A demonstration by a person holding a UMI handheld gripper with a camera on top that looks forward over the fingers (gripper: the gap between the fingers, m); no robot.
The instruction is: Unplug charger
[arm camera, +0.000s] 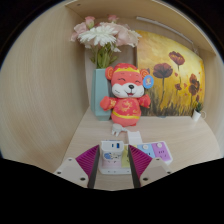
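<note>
A white charger [114,152] with a light blue mark sits plugged into a white power strip [115,167] that lies on the wooden table [60,130]. My gripper [114,160] is low over the table. Its pink pads [89,158] stand on either side of the charger and the strip, with a thin gap at each side. The fingers are open and the charger stands between them, resting on the strip.
A plush bear [126,95] in red clothes sits just beyond the charger. A vase of pale flowers [100,38] stands behind it to the left, and a poppy painting [172,75] leans at the back right. A small white and purple item [158,152] lies right of the fingers.
</note>
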